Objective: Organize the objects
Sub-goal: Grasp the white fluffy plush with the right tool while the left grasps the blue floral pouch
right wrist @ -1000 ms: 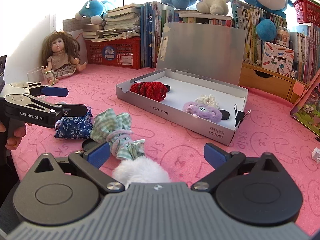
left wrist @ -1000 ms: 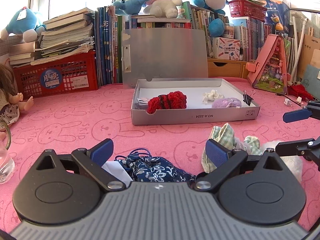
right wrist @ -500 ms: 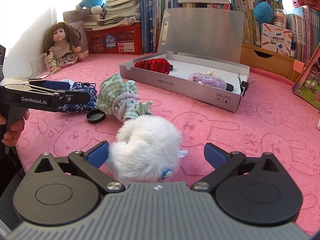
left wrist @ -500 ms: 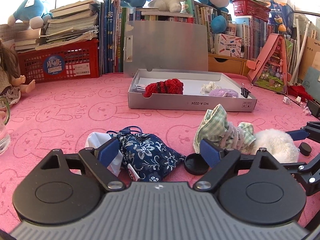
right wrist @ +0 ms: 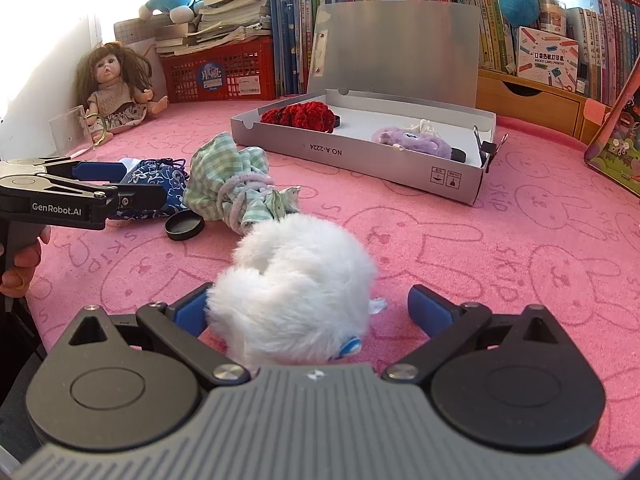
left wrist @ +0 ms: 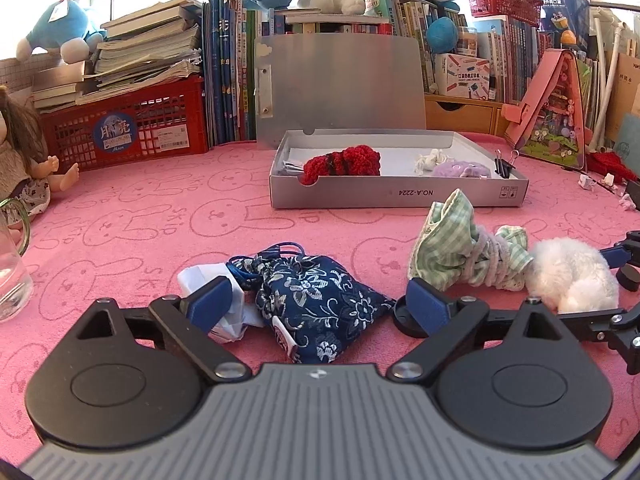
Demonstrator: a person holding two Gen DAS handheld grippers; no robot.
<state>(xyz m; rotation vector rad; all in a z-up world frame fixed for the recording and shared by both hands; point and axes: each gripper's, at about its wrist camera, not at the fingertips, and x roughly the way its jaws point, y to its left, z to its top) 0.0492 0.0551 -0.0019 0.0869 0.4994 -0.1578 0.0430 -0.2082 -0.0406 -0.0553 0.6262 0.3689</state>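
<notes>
The white fluffy toy (right wrist: 296, 280) is seen lying on the pink counter (right wrist: 500, 248), framed between the spread jaws of the right gripper (right wrist: 308, 312); the left pad (right wrist: 190, 314) is pressed into the fur, the right pad (right wrist: 430, 308) is held clear of it, so the toy is not clamped. Just beyond it a green checked cloth bundle (right wrist: 236, 184) is found, tied with a lilac cord, and a black round lid (right wrist: 185, 225) is laid flat beside that. Over on the left, the navy floral pouch (left wrist: 320, 304) is bracketed by the left gripper (left wrist: 320, 300), whose jaws have just been opening and are now parted, with the pouch and a crumpled white paper (left wrist: 212, 292) lying between them unclenched. Further back, the open grey box (left wrist: 400, 196) is shown with its lid upright; a red knitted piece (left wrist: 344, 162), a purple plush (left wrist: 464, 169) and a small white knot (left wrist: 430, 159) are held inside it, and a black binder clip (left wrist: 503, 166) is clipped on its right wall. A doll (right wrist: 114, 92) is propped in the far left corner.
</notes>
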